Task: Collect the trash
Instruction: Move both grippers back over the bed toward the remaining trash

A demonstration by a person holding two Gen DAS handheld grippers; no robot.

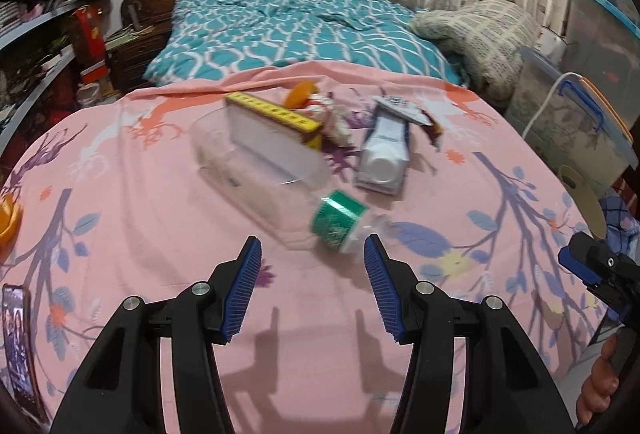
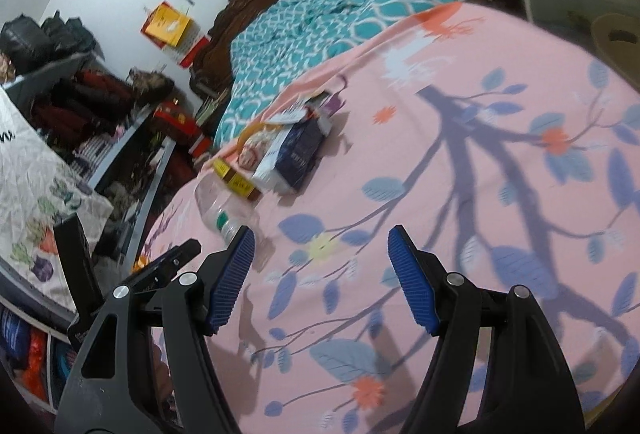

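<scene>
Saw a clear plastic bottle lying on its side on the pink sheet, with a green label; words on it too blurry to read. Behind the bottle: a box with a yellow edge, a crumpled wrapper and a white and blue carton, writing too small to read. Left gripper just in front of the bottle, jaws apart, holding nothing. Right gripper beside the bottle, jaws wide, also empty.

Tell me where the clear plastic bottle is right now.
The clear plastic bottle lies on its side on the pink sheet, mid-frame in the left wrist view, just ahead of the open left gripper and against the yellow-edged box.
</scene>
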